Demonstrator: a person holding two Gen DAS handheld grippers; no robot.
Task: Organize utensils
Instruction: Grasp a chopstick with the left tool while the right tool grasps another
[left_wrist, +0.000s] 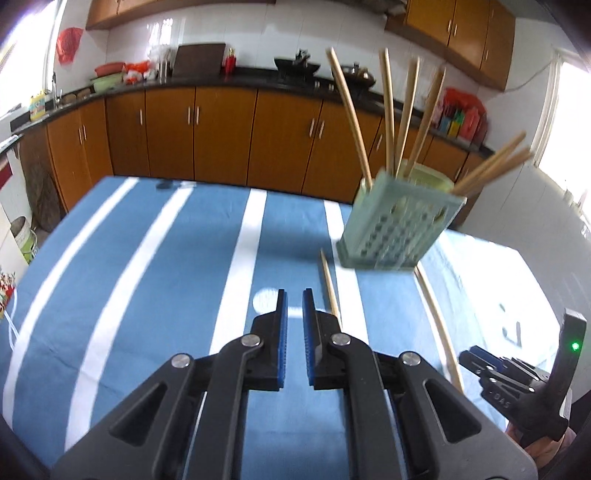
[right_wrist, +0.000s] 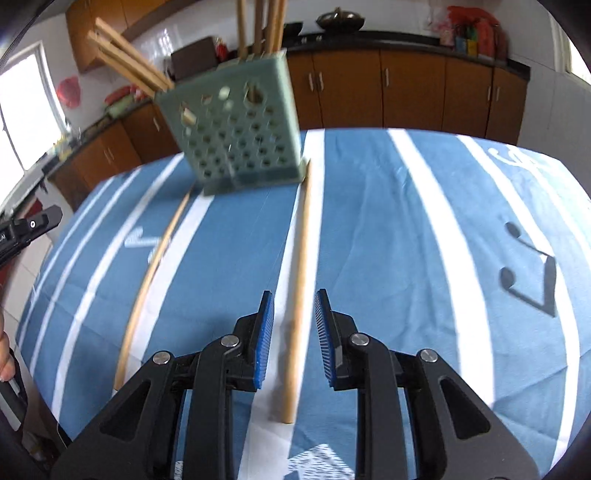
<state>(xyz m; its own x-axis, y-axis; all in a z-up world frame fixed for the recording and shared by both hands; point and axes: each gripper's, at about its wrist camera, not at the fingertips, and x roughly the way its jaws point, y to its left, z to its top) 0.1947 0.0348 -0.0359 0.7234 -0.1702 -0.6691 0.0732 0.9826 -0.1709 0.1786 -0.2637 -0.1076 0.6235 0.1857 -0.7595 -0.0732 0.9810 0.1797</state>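
Nearest the left wrist camera, the left gripper (left_wrist: 294, 301) hovers over the blue-and-white striped tablecloth (left_wrist: 147, 258) with its blue-padded jaws parted by a narrow gap and nothing between them; just to its right a loose chopstick (left_wrist: 330, 284) lies on the cloth, its near end hidden behind the right finger; farther right a second loose chopstick (left_wrist: 439, 325) runs from the base of the pale green perforated utensil holder (left_wrist: 399, 229), which stands on the cloth with several chopsticks (left_wrist: 388, 110) upright in it and more leaning out to the right; the right gripper (left_wrist: 491, 373) shows at the lower right edge, and this view does not reveal how its jaws stand; brown kitchen cabinets (left_wrist: 221, 133) line the back. From the right wrist camera, the right gripper (right_wrist: 293, 321) has its jaws moderately open, straddling one chopstick (right_wrist: 299, 280) without visibly touching it; the stick reaches up to the holder's (right_wrist: 236, 140) base; the other chopstick (right_wrist: 151, 266) lies to the left; the left gripper's tip (right_wrist: 33, 225) pokes in at the left edge.
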